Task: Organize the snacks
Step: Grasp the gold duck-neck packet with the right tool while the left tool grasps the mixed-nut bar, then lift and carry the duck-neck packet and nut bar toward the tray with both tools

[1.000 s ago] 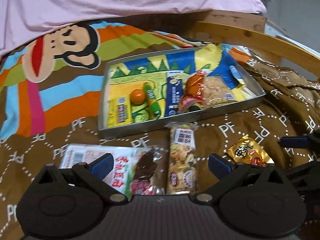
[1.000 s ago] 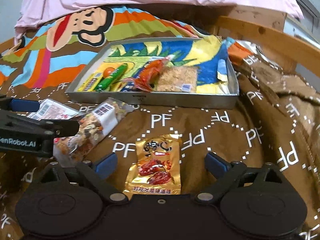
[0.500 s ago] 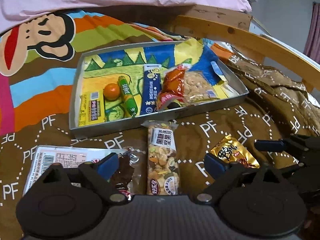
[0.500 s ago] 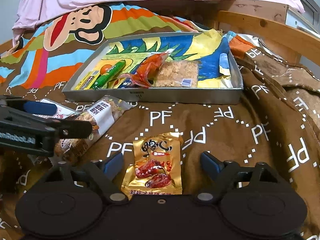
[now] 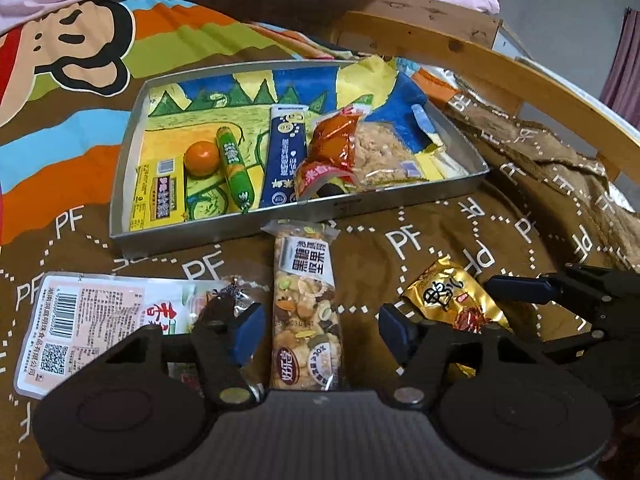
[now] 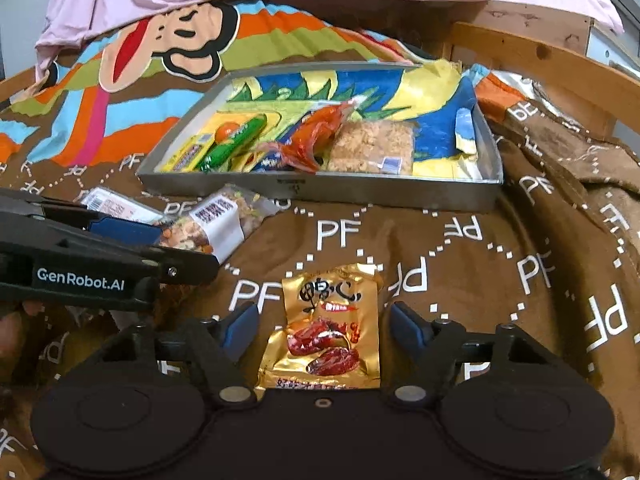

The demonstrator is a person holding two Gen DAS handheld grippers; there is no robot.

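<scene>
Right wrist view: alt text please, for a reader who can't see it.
The right gripper, jaws closing, straddles a gold snack packet lying on a brown blanket, pads not yet touching it. Behind sits a metal tray of snacks; the left gripper reaches toward a nut bar.

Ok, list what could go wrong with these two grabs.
1. The left gripper is closing around the nut bar; the dark snack pack lies right beside its left finger and might get snagged.
2. The right gripper is closing around the flat gold pouch; lying on the soft brown blanket, it may crumple or slip.
</scene>
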